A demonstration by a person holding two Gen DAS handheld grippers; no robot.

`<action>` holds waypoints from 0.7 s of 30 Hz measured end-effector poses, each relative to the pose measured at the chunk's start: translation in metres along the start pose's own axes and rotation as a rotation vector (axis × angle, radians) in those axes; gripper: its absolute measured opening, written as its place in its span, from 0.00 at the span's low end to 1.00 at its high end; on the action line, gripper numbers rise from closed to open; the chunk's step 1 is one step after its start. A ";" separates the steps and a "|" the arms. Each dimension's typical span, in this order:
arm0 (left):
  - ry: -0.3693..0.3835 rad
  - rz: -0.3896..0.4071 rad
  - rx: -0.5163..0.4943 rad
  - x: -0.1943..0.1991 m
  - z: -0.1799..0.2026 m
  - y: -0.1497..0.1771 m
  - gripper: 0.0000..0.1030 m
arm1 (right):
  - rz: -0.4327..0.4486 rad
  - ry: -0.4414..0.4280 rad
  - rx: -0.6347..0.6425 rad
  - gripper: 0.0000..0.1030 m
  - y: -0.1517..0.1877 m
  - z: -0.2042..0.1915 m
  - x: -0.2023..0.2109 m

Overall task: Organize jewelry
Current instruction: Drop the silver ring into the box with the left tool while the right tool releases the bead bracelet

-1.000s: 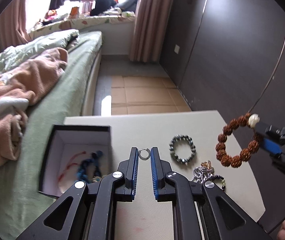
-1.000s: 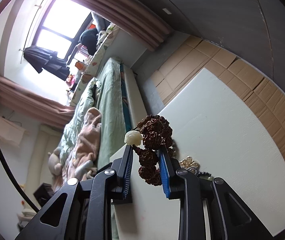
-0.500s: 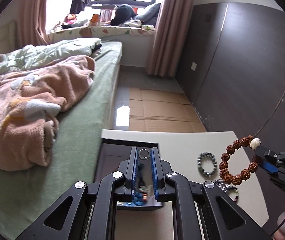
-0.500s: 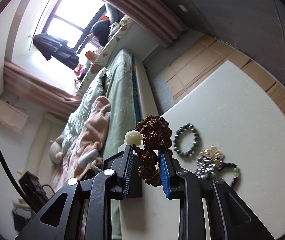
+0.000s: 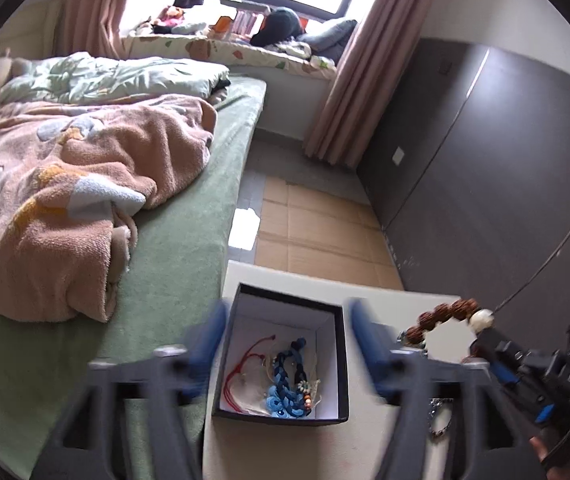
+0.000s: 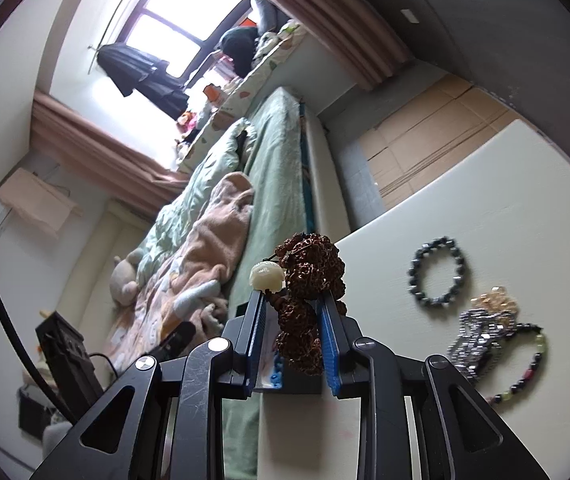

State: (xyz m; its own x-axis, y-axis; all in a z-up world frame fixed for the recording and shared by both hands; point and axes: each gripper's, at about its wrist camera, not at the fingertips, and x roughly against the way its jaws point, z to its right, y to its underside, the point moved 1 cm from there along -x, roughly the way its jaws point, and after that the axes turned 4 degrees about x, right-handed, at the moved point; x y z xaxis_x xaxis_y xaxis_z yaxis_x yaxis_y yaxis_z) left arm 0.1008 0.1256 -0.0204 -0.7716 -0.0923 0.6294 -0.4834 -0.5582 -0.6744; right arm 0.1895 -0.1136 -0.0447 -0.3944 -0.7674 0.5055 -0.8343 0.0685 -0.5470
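Observation:
A black box with a white inside stands on the white table and holds a red cord and a blue braided piece. My left gripper is wide open and blurred, straddling the box from above. The small ring it held does not show clearly. My right gripper is shut on a brown bead bracelet with a white bead, held in the air; the bracelet also shows right of the box in the left wrist view.
On the table lie a dark bead bracelet, a silver chain pile, a gold piece and a thin bead strand. A bed with blankets borders the table's left. A dark wardrobe stands right.
My left gripper carried the small ring over the box and opened wide; the ring is no longer between its fingers. My right gripper kept the brown bracelet and moved toward the box.

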 end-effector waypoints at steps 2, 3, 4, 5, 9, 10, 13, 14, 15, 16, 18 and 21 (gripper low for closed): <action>0.008 0.020 0.012 0.005 -0.003 -0.002 0.71 | -0.009 -0.014 0.019 0.27 0.003 -0.006 -0.005; 0.007 0.016 0.013 0.006 -0.005 -0.003 0.71 | -0.015 -0.021 0.033 0.27 0.004 -0.010 -0.009; 0.007 0.010 0.015 0.005 -0.006 -0.003 0.71 | -0.019 -0.026 0.044 0.27 0.006 -0.014 -0.011; 0.007 0.001 0.020 0.004 -0.008 -0.003 0.71 | -0.021 -0.031 0.050 0.27 0.007 -0.016 -0.012; 0.008 -0.022 0.038 0.002 -0.013 -0.005 0.71 | -0.025 -0.071 0.076 0.27 0.010 -0.029 -0.020; 0.003 -0.025 0.040 0.002 -0.014 -0.004 0.71 | -0.027 -0.077 0.082 0.27 0.011 -0.032 -0.022; 0.004 -0.033 0.049 0.002 -0.019 -0.005 0.71 | -0.039 -0.084 0.092 0.27 0.014 -0.039 -0.031; 0.003 -0.033 0.053 0.002 -0.020 -0.005 0.71 | -0.045 -0.086 0.093 0.27 0.015 -0.040 -0.035; 0.001 -0.032 0.056 0.003 -0.021 -0.005 0.71 | -0.053 -0.088 0.094 0.27 0.016 -0.042 -0.039; 0.000 -0.031 0.058 0.003 -0.022 -0.005 0.71 | -0.058 -0.089 0.095 0.27 0.017 -0.044 -0.042; 0.000 -0.027 0.068 0.004 -0.025 -0.006 0.71 | -0.071 -0.084 0.101 0.27 0.020 -0.047 -0.051; 0.002 -0.025 0.084 0.004 -0.029 -0.008 0.71 | -0.097 -0.087 0.113 0.36 0.023 -0.054 -0.067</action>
State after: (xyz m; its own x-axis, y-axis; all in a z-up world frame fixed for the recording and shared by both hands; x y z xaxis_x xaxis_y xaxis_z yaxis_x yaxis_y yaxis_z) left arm 0.0900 0.1532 -0.0237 -0.7604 -0.0758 0.6451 -0.4662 -0.6279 -0.6232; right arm 0.1761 -0.0261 -0.0554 -0.2750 -0.8195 0.5028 -0.8166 -0.0769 -0.5721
